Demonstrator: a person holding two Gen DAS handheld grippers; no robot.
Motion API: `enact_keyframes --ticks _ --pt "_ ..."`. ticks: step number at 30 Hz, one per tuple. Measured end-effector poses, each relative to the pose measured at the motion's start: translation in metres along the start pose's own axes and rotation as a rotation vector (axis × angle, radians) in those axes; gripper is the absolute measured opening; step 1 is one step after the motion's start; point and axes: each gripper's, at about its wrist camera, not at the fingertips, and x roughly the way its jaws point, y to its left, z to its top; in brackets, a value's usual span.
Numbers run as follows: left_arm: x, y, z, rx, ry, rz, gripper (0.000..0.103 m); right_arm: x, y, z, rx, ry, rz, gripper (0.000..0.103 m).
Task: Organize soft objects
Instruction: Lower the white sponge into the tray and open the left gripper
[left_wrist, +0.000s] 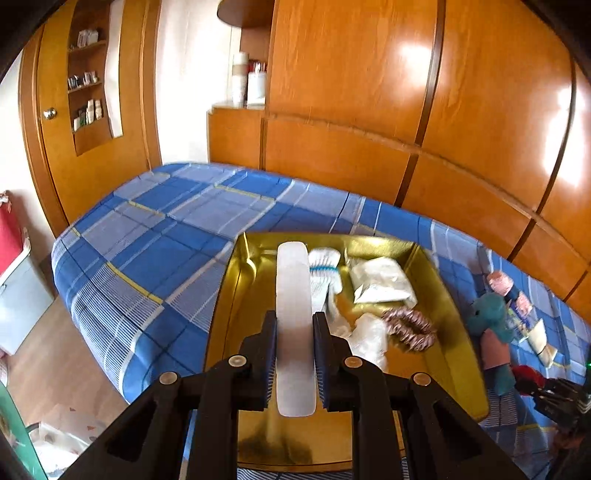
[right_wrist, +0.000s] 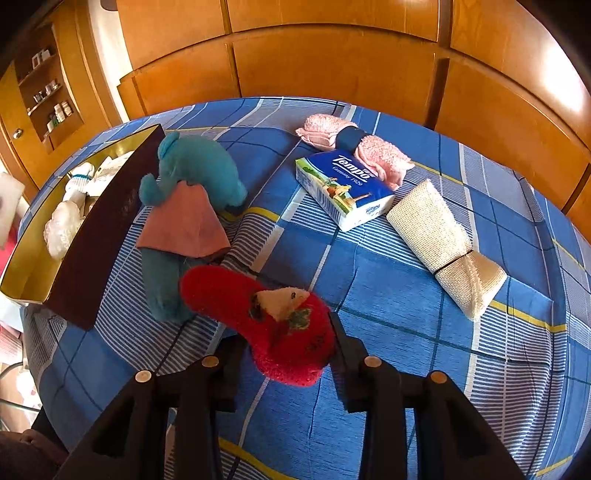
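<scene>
My left gripper (left_wrist: 295, 317) is shut on a flat white pad (left_wrist: 291, 273) and holds it upright over the gold-lined box (left_wrist: 236, 288). Inside the box lie white socks (left_wrist: 321, 273), a white packet (left_wrist: 380, 280), a brown scrunchie (left_wrist: 410, 328) and a plastic-wrapped white bundle (left_wrist: 369, 336). In the right wrist view a fuzzy red strawberry sock (right_wrist: 229, 295) lies on the bed between the fingers of my right gripper (right_wrist: 286, 332). The right finger touches it and the left finger stands just clear, so the jaws are open.
On the blue checked bedspread (right_wrist: 369, 369) lie a teal plush elephant (right_wrist: 192, 166) with a pink cloth, a Tempo tissue pack (right_wrist: 343, 188), a rolled pink towel (right_wrist: 328, 136) and a beige bandage roll (right_wrist: 439, 236). The box's dark outer wall (right_wrist: 92, 236) stands left. Wooden wardrobe panels (left_wrist: 369, 110) back the bed.
</scene>
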Motion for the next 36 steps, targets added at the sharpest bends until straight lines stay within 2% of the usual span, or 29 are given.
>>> enact_keyframes --ticks 7,14,16,17,18,20,24,26,33,36 --pt "0.06 0.006 0.005 -0.04 0.138 -0.015 0.018 0.001 0.001 -0.001 0.002 -0.004 0.001 0.038" --pt "0.109 0.013 0.022 -0.06 0.201 0.055 0.019 0.0 -0.001 -0.001 0.006 -0.007 0.006 0.038" --pt "0.118 0.015 0.024 -0.061 0.22 0.061 0.025 0.0 -0.001 -0.001 0.005 -0.008 0.007 0.038" --pt "0.119 0.016 0.024 -0.071 0.224 0.074 0.038 0.0 -0.001 -0.001 0.005 -0.009 0.008 0.038" --pt "0.119 0.018 0.025 -0.078 0.221 0.083 0.047 0.0 -0.001 -0.001 0.005 -0.009 0.008 0.038" --pt "0.113 0.017 0.025 -0.076 0.192 0.081 0.053 0.001 -0.001 -0.001 0.005 -0.009 0.008 0.038" --pt "0.1 0.015 0.022 -0.068 0.161 0.088 0.057 0.001 0.0 -0.001 0.006 -0.01 0.007 0.038" --pt "0.09 0.013 0.02 -0.064 0.136 0.089 0.065 0.001 0.0 -0.001 0.005 -0.011 0.004 0.038" --pt "0.047 0.005 0.008 -0.056 0.065 0.076 0.07 0.001 0.0 -0.002 0.007 -0.011 0.004 0.038" --pt "0.028 -0.001 0.003 -0.035 0.03 0.071 0.075 0.001 0.0 -0.002 0.007 -0.014 0.0 0.038"
